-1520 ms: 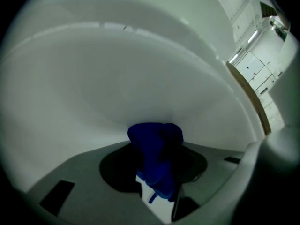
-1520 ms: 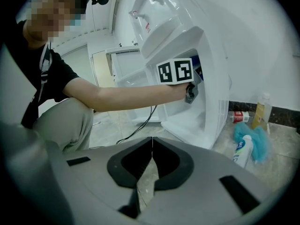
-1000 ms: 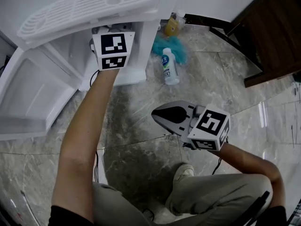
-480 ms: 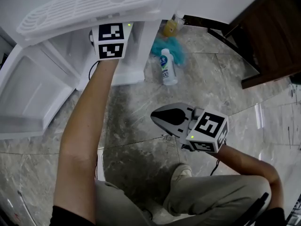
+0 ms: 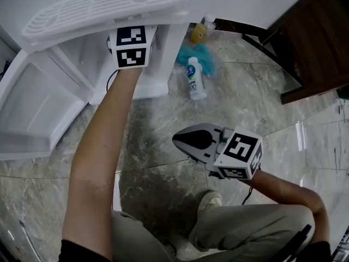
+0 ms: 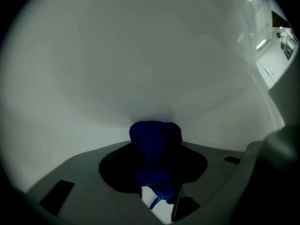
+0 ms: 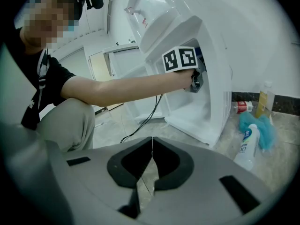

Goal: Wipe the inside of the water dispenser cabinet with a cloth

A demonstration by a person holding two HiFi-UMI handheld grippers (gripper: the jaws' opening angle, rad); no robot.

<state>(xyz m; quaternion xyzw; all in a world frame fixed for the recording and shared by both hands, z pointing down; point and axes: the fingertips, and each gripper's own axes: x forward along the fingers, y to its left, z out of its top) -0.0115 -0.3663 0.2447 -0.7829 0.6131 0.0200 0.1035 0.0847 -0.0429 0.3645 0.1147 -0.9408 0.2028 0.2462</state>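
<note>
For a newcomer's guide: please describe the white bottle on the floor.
Find the white water dispenser cabinet. Right of it, on the marble floor, lies a teal cloth. The white bottle lies flat at its edge, blue-printed, unlike the upright yellow bottle.

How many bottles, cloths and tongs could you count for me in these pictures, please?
Bottles: 3 (white bottle, yellow bottle, red-labelled bottle)
Cloths: 2 (blue cloth, teal cloth)
Tongs: 2 (left tongs, right tongs)
Total: 7
</note>
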